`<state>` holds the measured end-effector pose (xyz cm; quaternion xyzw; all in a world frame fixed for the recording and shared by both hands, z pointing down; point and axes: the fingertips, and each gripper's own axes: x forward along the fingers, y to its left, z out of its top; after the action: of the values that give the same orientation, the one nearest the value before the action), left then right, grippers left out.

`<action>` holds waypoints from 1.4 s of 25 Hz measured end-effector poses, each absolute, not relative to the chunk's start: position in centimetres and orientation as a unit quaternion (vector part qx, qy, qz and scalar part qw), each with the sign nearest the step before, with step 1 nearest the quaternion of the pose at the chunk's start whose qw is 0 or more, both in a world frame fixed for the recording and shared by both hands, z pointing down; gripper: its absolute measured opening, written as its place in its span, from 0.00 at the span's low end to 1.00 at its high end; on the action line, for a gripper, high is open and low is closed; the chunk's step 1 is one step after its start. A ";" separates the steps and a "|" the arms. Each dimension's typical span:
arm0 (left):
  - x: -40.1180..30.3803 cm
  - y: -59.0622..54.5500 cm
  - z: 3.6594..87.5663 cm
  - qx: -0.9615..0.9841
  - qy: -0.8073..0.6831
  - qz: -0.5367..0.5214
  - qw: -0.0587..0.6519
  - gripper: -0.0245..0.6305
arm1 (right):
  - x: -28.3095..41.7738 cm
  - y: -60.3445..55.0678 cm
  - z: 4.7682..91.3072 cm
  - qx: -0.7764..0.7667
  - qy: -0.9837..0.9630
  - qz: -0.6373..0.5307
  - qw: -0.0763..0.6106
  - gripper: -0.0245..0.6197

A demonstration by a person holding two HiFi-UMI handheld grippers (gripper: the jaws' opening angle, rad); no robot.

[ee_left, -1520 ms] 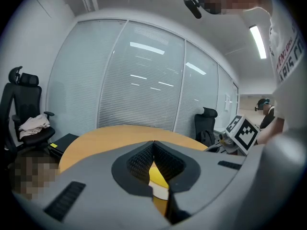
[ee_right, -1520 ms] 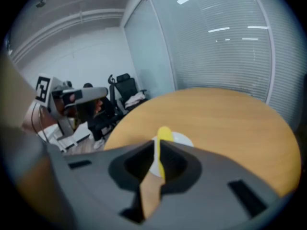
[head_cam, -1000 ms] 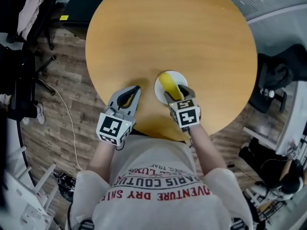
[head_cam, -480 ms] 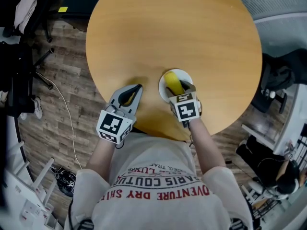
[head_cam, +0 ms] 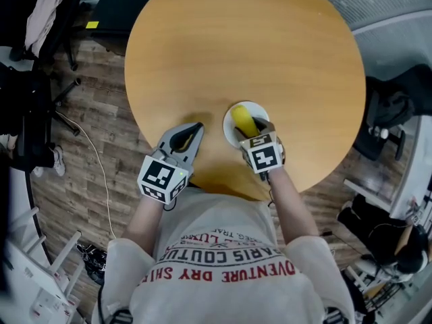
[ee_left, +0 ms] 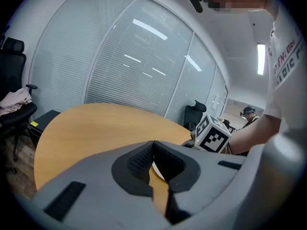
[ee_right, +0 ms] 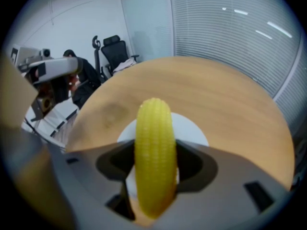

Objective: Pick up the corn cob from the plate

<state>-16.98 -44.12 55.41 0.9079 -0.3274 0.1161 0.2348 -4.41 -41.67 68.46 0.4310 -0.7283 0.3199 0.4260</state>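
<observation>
The cob (ee_right: 153, 123) is clamped across its girth in the right gripper (ee_right: 152, 159) jaws; judged light, stiff, ribbed. Left gripper (ee_left: 153, 143) jaws are together, empty.

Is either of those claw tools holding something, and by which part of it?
The right gripper grips the corn cob by its sides, about mid-length, its far end poking out above the plate. The left gripper is shut and holds nothing.
</observation>
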 end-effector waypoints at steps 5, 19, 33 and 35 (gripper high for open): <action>-17.0 -44.1 53.9 0.914 -0.325 0.113 0.216 0.09 | -5.0 -42.3 65.0 0.453 -0.747 0.314 0.371 0.45; -15.8 -44.5 46.3 0.935 -0.324 0.075 0.122 0.09 | -4.1 -42.9 49.8 0.536 -0.791 0.236 0.175 0.45; -13.6 -44.2 36.3 0.949 -0.315 0.019 0.016 0.09 | -2.5 -41.2 39.1 0.583 -0.803 0.120 0.032 0.45; -13.6 -44.3 35.9 0.948 -0.317 0.016 0.011 0.09 | -2.4 -41.3 38.6 0.584 -0.803 0.111 0.031 0.45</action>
<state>-13.58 -44.26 35.91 0.9481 -0.3174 0.0157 0.0113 -2.41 -41.32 38.60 0.5843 -0.8033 0.1110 0.0308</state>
